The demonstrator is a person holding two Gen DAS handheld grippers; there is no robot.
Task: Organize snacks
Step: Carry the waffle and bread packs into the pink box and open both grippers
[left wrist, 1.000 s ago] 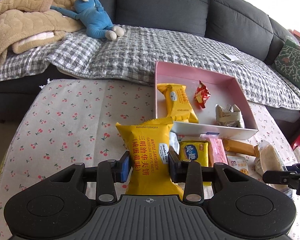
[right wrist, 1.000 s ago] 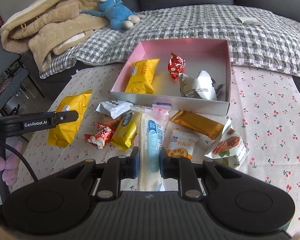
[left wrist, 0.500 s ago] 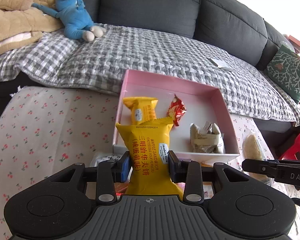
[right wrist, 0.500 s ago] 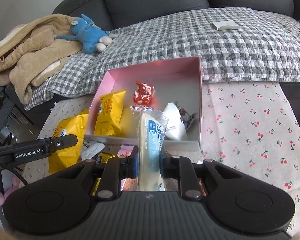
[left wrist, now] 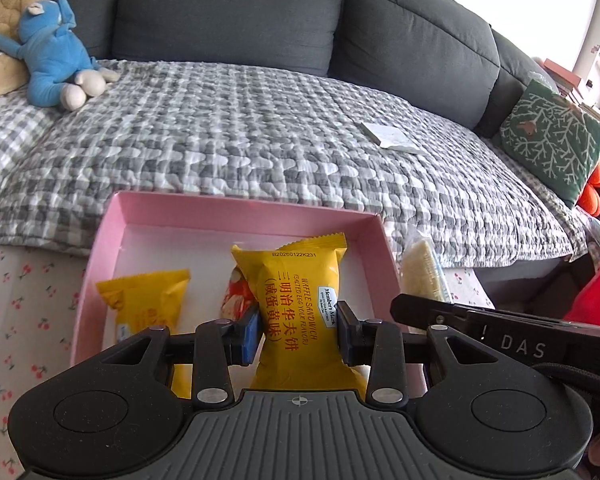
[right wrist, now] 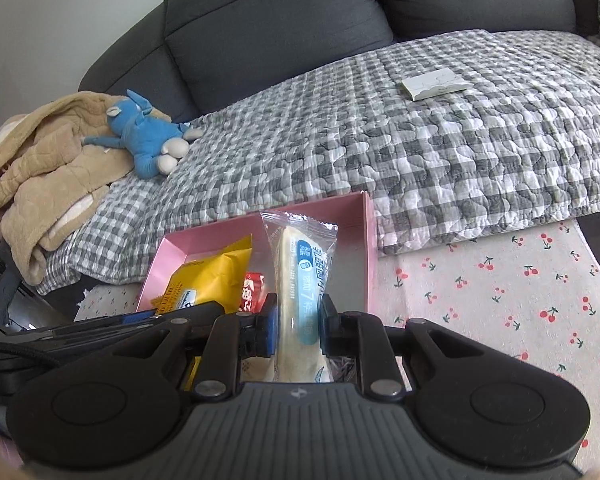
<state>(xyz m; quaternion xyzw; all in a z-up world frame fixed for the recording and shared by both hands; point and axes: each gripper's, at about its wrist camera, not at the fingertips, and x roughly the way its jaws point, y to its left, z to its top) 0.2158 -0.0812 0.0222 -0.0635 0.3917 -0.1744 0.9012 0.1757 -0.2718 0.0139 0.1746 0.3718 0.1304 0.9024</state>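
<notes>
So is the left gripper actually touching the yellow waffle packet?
Touching. The left wrist view shows the left gripper with both jaws pressed into the sides of the yellow waffle packet, pinching it above the pink box.

**Soft daylight, strong fisheye curve**

Both views are bright and evenly lit. In the left wrist view, daylight blows out to white at the upper right beyond the sofa [left wrist: 228,12]. Shadows are soft and faint. The quilt [left wrist: 240,132] is sharp in both views, with no motion blur. Straight lines bow toward the edges, and the corners are vignetted black.
</notes>
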